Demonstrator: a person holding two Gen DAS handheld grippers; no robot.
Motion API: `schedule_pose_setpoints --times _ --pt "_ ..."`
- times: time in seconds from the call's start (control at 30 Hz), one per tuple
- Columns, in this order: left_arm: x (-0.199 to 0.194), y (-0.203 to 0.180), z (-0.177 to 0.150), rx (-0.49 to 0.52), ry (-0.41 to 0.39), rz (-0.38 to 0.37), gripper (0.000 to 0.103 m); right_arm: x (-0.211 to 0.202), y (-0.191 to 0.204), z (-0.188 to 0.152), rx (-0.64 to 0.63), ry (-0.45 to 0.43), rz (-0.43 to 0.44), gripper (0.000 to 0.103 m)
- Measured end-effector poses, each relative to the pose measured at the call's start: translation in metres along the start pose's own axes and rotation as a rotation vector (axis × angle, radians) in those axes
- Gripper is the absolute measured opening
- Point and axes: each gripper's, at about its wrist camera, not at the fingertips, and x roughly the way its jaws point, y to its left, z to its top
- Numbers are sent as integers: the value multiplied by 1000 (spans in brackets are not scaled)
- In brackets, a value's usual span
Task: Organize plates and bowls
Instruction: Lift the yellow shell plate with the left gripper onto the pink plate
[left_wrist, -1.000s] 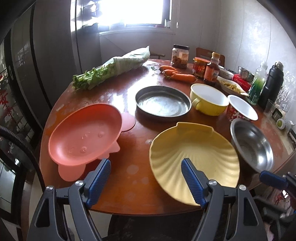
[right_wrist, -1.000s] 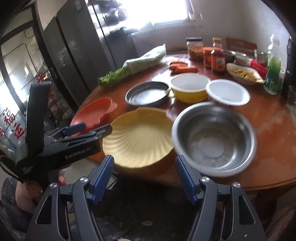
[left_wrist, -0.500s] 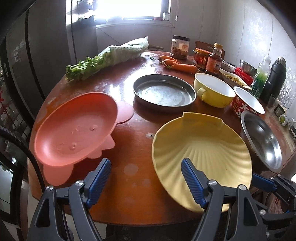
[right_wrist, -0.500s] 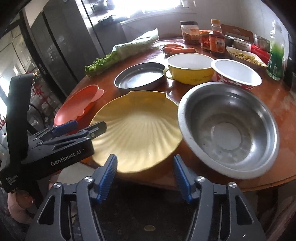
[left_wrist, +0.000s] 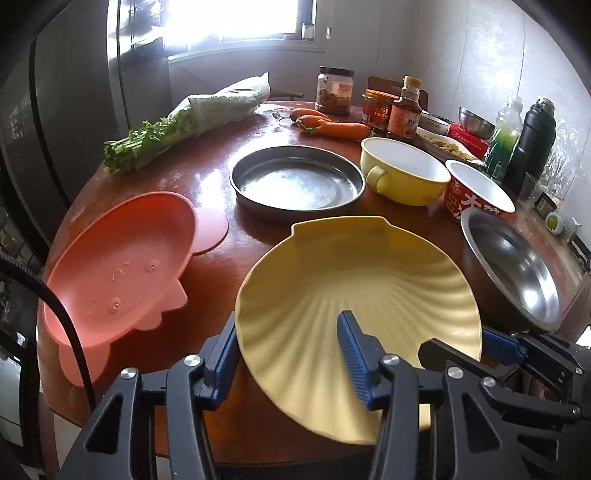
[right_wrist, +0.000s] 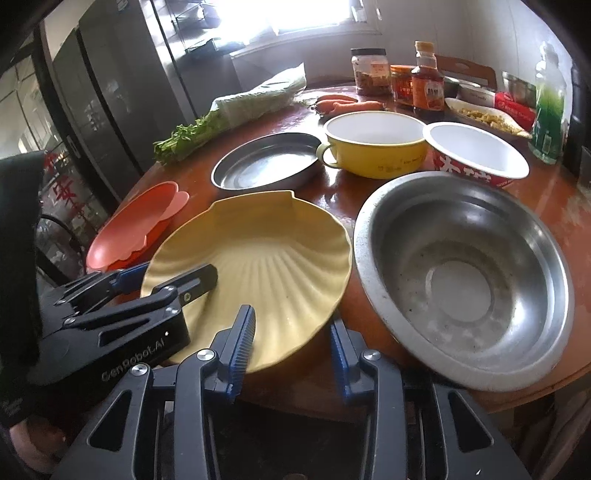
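A yellow shell-shaped plate lies at the table's near edge. My left gripper straddles the plate's near-left rim, one finger over the ribbed inside and one outside the edge; its jaws are closing and its pads stand apart from the plate. My right gripper straddles the near-right rim in the same way, its jaws also closing. A pink plate lies to the left and a steel bowl to the right.
Behind the yellow plate stand a round steel pan, a yellow handled bowl and a red-and-white bowl. Greens, carrots, jars and bottles fill the far side. Bare brown table shows between the two plates.
Both grippers have come down and forward onto the yellow plate's near rim. Their jaws have narrowed, with the rim now between each pair of fingers.
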Motion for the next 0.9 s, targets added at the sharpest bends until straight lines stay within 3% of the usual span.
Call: schedule_pose_setpoints --times 0.6,0.9 --pt "-32 24 0 -59 -54 51 51 -6 27 8 -94 -54 49 39" --pt "-52 38 15 -85 -106 75 51 -14 43 29 -122 -106 76 39"
